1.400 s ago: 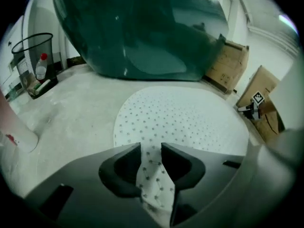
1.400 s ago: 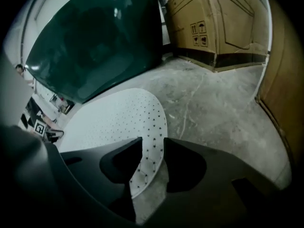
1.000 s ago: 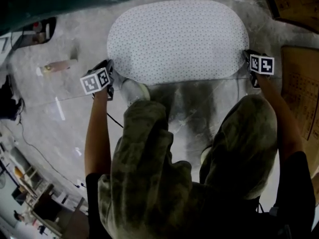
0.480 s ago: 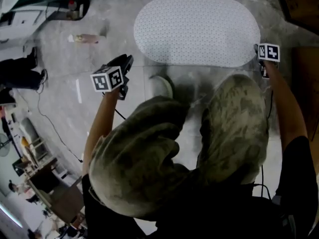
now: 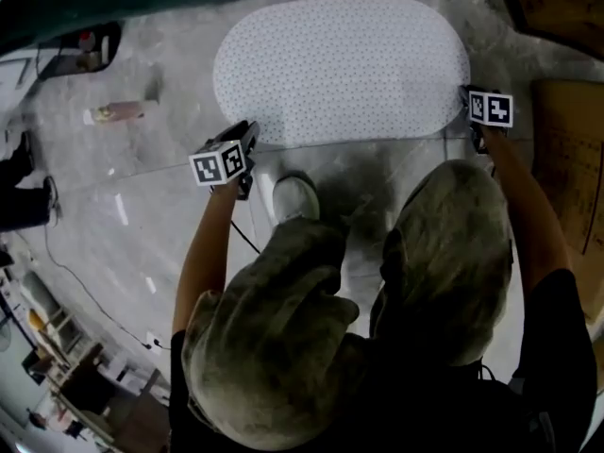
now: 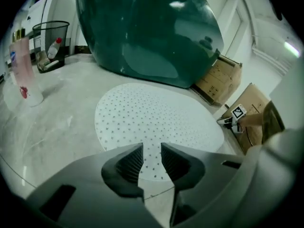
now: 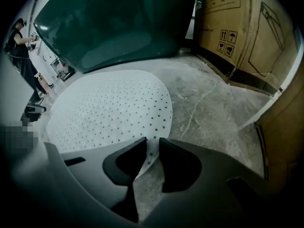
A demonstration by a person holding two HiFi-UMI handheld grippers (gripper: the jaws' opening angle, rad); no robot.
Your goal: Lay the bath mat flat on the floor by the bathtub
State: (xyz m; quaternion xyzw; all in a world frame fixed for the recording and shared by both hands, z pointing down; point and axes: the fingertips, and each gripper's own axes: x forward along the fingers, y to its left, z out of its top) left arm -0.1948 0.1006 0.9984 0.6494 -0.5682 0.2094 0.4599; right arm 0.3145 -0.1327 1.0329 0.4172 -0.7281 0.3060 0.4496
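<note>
The white oval bath mat (image 5: 340,69) with small dark dots lies flat on the concrete floor beside the dark green bathtub (image 6: 147,27). My left gripper (image 5: 247,132) hovers just off the mat's near left edge. Its jaws stand apart with nothing in them, and the mat (image 6: 152,118) shows through the gap of the left gripper (image 6: 152,158). My right gripper (image 5: 470,100) is at the mat's right end. There the mat's edge (image 7: 104,108) runs up into the gap of the right gripper (image 7: 152,148), whose jaws stand slightly apart and do not press on it.
Cardboard boxes (image 5: 566,177) line the right side (image 7: 237,27). A bottle (image 5: 118,111) stands on the floor to the left, with a wire bin (image 6: 52,37) behind it. The person's shoe (image 5: 295,194) and knees sit just in front of the mat. Another person (image 7: 23,46) stands far left.
My left gripper has shifted right, from the mat's left end to its near edge. The right gripper stays at the right end. The mat has not moved; the shoe has stepped.
</note>
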